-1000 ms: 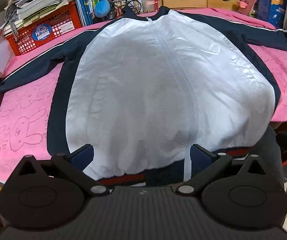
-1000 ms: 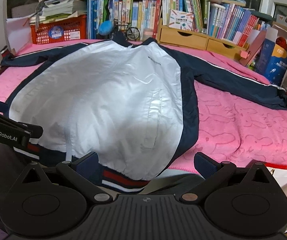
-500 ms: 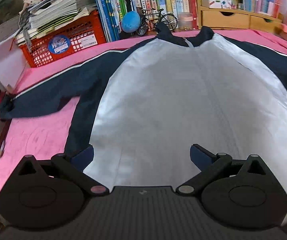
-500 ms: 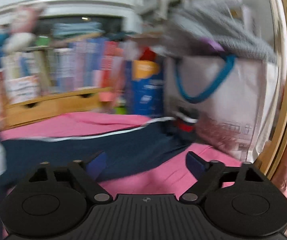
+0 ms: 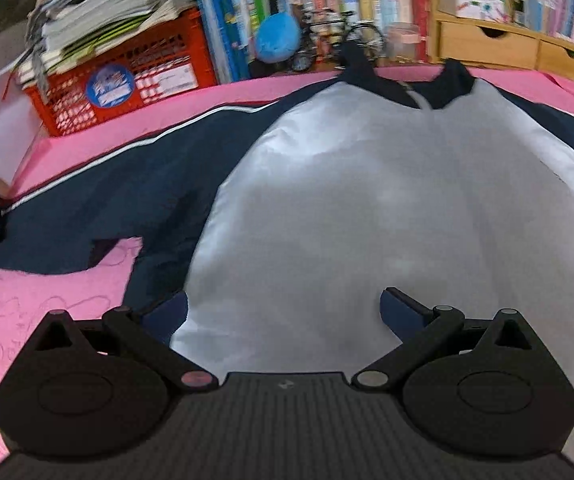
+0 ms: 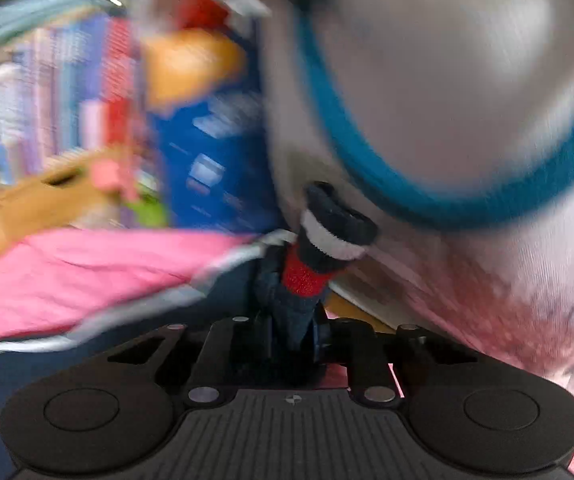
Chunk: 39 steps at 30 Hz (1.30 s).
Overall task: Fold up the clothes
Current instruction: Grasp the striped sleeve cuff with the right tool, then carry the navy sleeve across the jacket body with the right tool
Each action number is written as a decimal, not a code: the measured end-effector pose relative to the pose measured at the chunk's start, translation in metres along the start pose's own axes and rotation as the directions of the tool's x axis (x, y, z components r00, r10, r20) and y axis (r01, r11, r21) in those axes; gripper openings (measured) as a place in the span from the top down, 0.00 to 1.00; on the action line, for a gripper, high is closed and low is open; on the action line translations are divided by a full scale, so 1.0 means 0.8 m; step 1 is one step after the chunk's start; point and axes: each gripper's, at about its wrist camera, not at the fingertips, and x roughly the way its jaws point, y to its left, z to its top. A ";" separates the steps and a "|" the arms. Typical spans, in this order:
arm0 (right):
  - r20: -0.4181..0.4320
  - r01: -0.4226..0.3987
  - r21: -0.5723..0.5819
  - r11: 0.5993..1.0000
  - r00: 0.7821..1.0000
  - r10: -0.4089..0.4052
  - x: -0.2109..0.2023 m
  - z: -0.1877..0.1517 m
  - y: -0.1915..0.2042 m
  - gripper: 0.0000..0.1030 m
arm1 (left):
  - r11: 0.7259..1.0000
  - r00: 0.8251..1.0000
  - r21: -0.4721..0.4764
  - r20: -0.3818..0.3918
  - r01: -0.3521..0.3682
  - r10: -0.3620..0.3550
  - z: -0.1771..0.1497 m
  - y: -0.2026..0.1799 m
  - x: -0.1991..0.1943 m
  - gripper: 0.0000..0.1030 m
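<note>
A white jacket (image 5: 367,208) with navy sleeves lies spread front-up on the pink cover (image 5: 47,312). Its collar points toward the bookshelf. Its left sleeve (image 5: 87,208) stretches out to the left edge. My left gripper (image 5: 283,304) hangs open over the jacket's lower left part, with nothing between its fingers. In the blurred right wrist view my right gripper (image 6: 293,328) is closing its jaws on the right sleeve just behind the cuff (image 6: 319,252). That striped red, white and navy cuff sticks up beyond the fingertips.
A red crate (image 5: 127,84) of papers, rows of books, a blue ball (image 5: 277,38), a toy bicycle (image 5: 335,40) and wooden drawers (image 5: 487,44) line the far edge. A white bag (image 6: 447,100) with a blue handle and a blue box (image 6: 215,160) stand close behind the cuff.
My left gripper has moved left and forward over the jacket and stayed open. My right gripper swung right to the sleeve end, and its jaws went from wide open to closed on the sleeve at the cuff.
</note>
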 end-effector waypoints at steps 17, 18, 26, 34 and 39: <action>-0.475 -0.803 -0.535 0.263 0.544 0.692 -0.281 -0.187 0.576 0.83 | 0.986 0.993 -0.148 0.103 0.081 -0.066 -0.064 0.112 -0.001 0.00; -0.486 -0.787 -0.563 0.253 0.562 0.669 -0.280 -0.202 0.581 0.82 | 0.987 0.990 -0.138 0.122 0.082 -0.065 -0.066 0.112 -0.002 0.00; -0.370 -0.696 -0.676 0.242 0.605 0.704 -0.325 -0.210 0.568 0.26 | 0.986 0.980 -0.134 0.181 0.104 -0.079 -0.072 0.116 -0.004 0.00; -0.408 -0.710 -0.635 0.303 0.642 0.649 -0.305 -0.214 0.616 0.75 | 0.984 0.978 -0.138 0.190 0.113 -0.086 -0.072 0.119 -0.005 0.00; -0.464 -0.764 -0.595 0.252 0.582 0.668 -0.319 -0.220 0.648 0.75 | 0.982 0.977 -0.146 0.191 0.121 -0.092 -0.071 0.123 -0.006 0.00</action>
